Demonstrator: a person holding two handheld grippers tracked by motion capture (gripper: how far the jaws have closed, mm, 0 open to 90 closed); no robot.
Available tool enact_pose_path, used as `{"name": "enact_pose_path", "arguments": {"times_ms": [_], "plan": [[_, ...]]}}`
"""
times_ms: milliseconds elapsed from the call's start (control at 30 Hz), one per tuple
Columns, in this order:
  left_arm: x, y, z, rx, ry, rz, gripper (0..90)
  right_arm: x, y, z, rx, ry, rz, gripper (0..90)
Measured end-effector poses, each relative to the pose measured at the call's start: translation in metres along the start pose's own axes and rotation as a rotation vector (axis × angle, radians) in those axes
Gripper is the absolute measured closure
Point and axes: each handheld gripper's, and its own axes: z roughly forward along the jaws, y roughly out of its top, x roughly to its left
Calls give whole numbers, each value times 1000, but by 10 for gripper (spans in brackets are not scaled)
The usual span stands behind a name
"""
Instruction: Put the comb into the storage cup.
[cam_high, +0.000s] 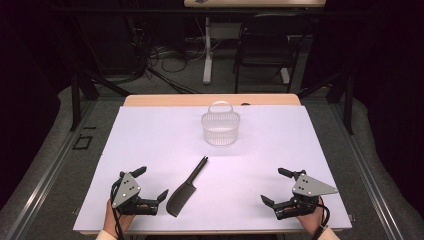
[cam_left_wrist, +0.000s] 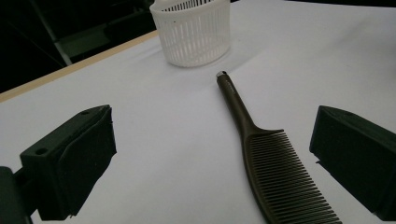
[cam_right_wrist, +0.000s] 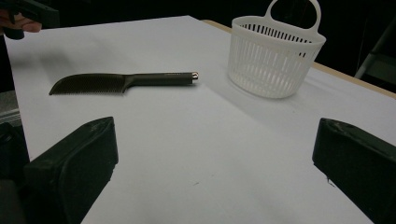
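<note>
So the white tabletop (cam_high: 150, 130) has just two things on it. A dark comb (cam_high: 185, 190) with a long handle lies flat toward the near edge, a bit left of the middle, teeth end closest to the person and handle tip angled off toward the far edge. Past that tip, well apart from it, a white slotted basket (cam_high: 220, 128) with a loop handle stands upright near the middle of the far edge, and it looks empty from above.

The left gripper (cam_high: 151, 183) sits by the near-left corner, just beside the comb's toothed end but not touching it. Its jaws are spread wide with nothing between them; in the left gripper view the comb (cam_left_wrist: 275, 163) runs up between the two black jaws toward the basket (cam_left_wrist: 194, 32).

The right gripper (cam_high: 273, 186) is over by the near-right corner, well apart from the comb, jaws also wide open and holding nothing. Each gripper is held by a hand at the near edge.
</note>
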Motion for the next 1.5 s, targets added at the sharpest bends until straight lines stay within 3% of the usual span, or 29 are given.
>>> {"name": "enact_pose_path", "arguments": {"times_ms": [400, 767, 1167, 1500], "plan": [[-1, 11, 19, 19, -33, 25, 4, 0, 0, 1, 13, -4, 3, 0], [1, 20, 37, 74, -31, 28, 11, 0, -1, 1, 16, -5, 1, 0], [4, 27, 54, 100, -21, 29, 4, 0, -1, 2, 20, -4, 2, 0], [3, 34, 69, 120, -40, 38, 0, -1, -1, 2, 23, -3, 1, 0]]}}
